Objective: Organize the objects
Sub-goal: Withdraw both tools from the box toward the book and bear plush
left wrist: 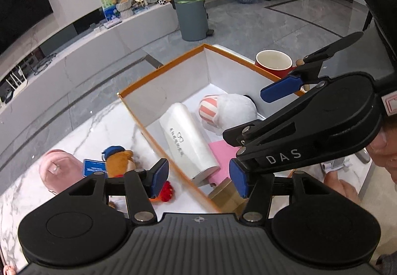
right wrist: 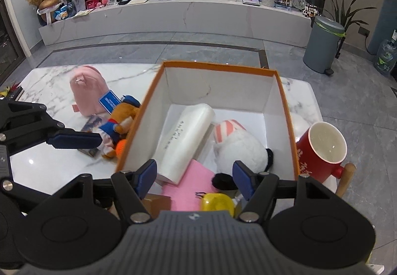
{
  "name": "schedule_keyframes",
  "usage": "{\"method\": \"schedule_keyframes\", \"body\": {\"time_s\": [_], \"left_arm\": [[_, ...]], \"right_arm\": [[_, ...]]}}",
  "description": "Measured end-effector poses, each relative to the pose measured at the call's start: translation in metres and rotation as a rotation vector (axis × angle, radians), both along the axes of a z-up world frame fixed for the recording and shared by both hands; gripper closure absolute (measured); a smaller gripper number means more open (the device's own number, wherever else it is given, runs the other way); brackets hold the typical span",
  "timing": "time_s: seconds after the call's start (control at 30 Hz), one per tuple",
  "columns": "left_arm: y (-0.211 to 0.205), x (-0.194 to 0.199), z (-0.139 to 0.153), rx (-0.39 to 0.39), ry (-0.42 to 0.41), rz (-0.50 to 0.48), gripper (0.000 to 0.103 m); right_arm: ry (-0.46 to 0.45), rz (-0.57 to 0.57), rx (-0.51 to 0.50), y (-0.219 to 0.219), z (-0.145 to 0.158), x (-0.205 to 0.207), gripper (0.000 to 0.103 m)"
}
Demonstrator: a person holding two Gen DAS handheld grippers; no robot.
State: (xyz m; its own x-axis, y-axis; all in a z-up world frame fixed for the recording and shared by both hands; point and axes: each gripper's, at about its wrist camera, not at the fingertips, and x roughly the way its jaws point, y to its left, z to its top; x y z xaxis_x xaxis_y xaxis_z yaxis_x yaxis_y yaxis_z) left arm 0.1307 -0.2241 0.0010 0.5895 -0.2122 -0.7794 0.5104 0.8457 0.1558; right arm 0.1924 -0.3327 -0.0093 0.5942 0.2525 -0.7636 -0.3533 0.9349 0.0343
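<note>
An orange-rimmed white box stands on the marble table. Inside lie a white case, a white plush with a striped ear, a pink sheet, a tan box and a yellow object. My left gripper is open and empty over the box's near left wall. My right gripper is open and empty above the box's near end; it also shows in the left wrist view.
Left of the box lie a pink cap, a brown plush doll and a blue card. A red mug stands right of the box. A grey bin is on the floor.
</note>
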Motion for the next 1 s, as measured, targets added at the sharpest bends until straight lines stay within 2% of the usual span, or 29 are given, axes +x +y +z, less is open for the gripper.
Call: {"method": "schedule_keyframes", "body": {"time_s": [0.37,0.57,0.77,0.87,1.0], "left_arm": [[0.044,-0.002,-0.003,-0.022,-0.013,0.026,0.037],[0.068,-0.009,-0.01,-0.073,-0.022,0.017,0.037],[0.089,-0.01,-0.016,-0.087,-0.019,0.033,0.037],[0.103,-0.015,-0.016,-0.115,-0.008,0.042,0.033],[0.114,-0.025,-0.009,-0.095,-0.023,0.046,0.032]], "right_arm": [[-0.029,0.045,-0.038,0.048,0.01,-0.008,0.034],[-0.039,0.071,-0.049,0.078,0.007,-0.014,0.034],[-0.033,0.073,-0.051,0.103,-0.002,-0.017,0.034],[-0.028,0.078,-0.037,0.112,-0.004,-0.018,0.034],[-0.029,0.116,-0.061,0.13,-0.001,-0.027,0.034]]}}
